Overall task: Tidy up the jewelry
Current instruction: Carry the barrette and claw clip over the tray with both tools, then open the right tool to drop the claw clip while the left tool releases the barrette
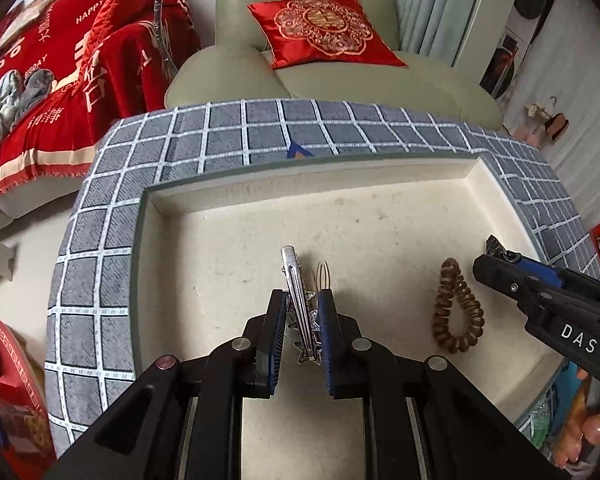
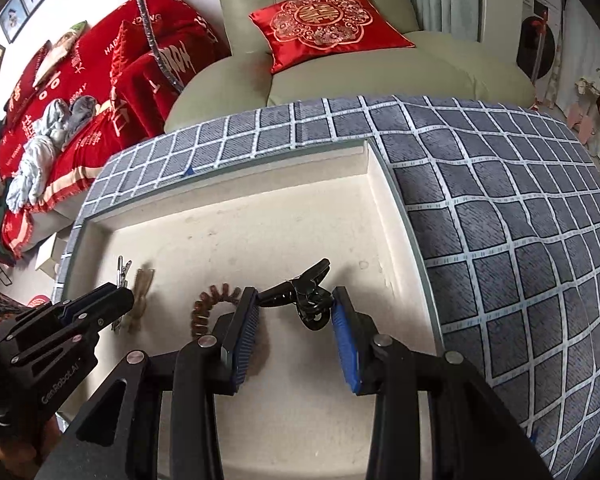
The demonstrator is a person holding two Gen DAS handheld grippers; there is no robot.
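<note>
My left gripper (image 1: 301, 300) is shut on a silver star hair clip (image 1: 297, 296), held over the white foam tray (image 1: 220, 248); the gripper also shows in the right wrist view (image 2: 120, 300). A tan hair pin (image 1: 323, 274) lies just beyond the clip. A brown spiral hair tie (image 1: 456, 308) lies on the tray to the right; it also shows in the right wrist view (image 2: 204, 308). My right gripper (image 2: 294, 300) is shut on a black claw clip (image 2: 304, 296), pads touching its two sides. The right gripper also shows in the left wrist view (image 1: 496, 256).
The tray has raised walls (image 2: 376, 184) and sits on a grey checked cloth (image 2: 520, 220). A green sofa with a red cushion (image 1: 324, 32) stands behind. A red blanket (image 1: 60, 92) covers furniture at the left.
</note>
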